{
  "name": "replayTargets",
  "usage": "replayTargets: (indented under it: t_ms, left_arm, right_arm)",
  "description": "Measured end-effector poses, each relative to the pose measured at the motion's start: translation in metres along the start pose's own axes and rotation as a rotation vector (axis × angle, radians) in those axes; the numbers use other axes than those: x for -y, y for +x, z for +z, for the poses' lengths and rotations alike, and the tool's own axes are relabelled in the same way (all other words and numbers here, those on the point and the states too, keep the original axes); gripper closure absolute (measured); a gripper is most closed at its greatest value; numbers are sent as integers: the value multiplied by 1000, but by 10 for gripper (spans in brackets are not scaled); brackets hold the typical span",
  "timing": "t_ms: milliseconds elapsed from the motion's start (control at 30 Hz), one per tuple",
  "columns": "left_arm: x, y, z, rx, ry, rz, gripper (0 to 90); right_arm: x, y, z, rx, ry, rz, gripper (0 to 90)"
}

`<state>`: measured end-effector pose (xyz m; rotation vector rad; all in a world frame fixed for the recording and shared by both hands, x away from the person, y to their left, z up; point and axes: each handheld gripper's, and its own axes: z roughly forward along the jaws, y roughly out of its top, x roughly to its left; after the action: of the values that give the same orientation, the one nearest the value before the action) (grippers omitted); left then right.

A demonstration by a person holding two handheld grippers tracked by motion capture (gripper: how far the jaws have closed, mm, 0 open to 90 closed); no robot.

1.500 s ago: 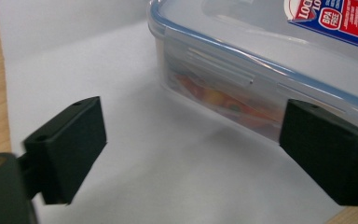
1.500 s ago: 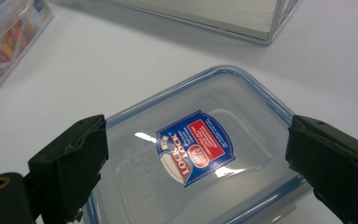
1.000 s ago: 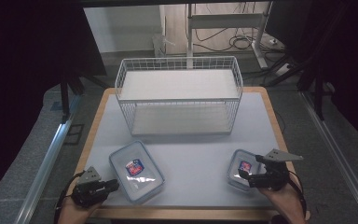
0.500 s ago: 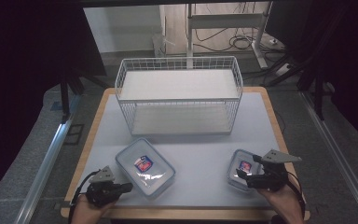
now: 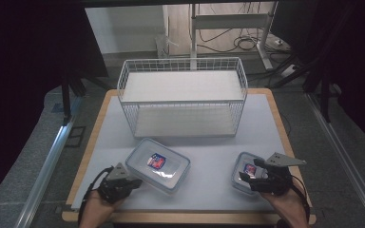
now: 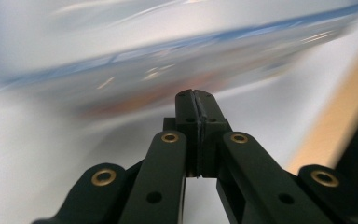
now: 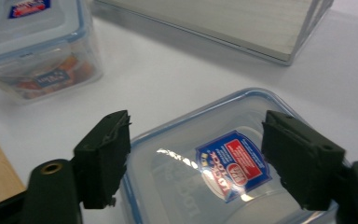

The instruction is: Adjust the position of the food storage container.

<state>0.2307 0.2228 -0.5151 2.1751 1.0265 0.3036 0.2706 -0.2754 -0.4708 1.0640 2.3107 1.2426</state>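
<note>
**Square the jaws on the small box before you lift**

Your right gripper (image 5: pixel 247 178) straddles the small clear plastic lidded container with the red-and-blue label (image 7: pixel 223 168), near the table's front right edge. Its jaws have just been closing, yet both pads stand off the walls, so nothing is gripped. Centre the box between them, keep the jaws level, and close onto the side walls below the lid rim.

Your left gripper (image 5: pixel 135 183) is closed on nothing, its tips against the large clear plastic lidded container (image 5: pixel 158 165) at front left. The white wire basket (image 5: pixel 183 66) waits behind.
</note>
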Motion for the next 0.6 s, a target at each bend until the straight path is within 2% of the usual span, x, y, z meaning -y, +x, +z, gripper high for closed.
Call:
replayTargets:
  t_ms: [67,133,167,200,267,367,400,467,600]
  left_arm:
    - [5,16,-4,-60,-5,-49,900]
    - [7,32,-7,-91,-35,-108,900]
    - [6,43,-6,-111,-52,-138,899]
    - [6,43,-6,-111,-52,-138,899]
    - [1,51,-1,-127,-57,-131,899]
    - [-9,57,10,-107,-66,-127,899]
    - [-13,57,15,-98,-62,-115,899]
    - [-17,55,20,-134,-31,-89,900]
    - [-16,54,18,-112,-28,-99,900]
  right_arm:
    - [-1,1,0,-14,1,4,292]
    - [-3,3,1,-27,8,5,332]
    - [-5,7,3,-41,16,1,393]
    - [-5,7,3,-41,16,1,393]
    - [-7,11,4,-59,21,-10,449]
    - [-11,18,6,-76,27,-38,558]
    - [-11,20,7,-80,29,-48,592]
    - [-12,25,9,-85,37,-67,675]
    - [-12,32,12,-94,64,-82,774]
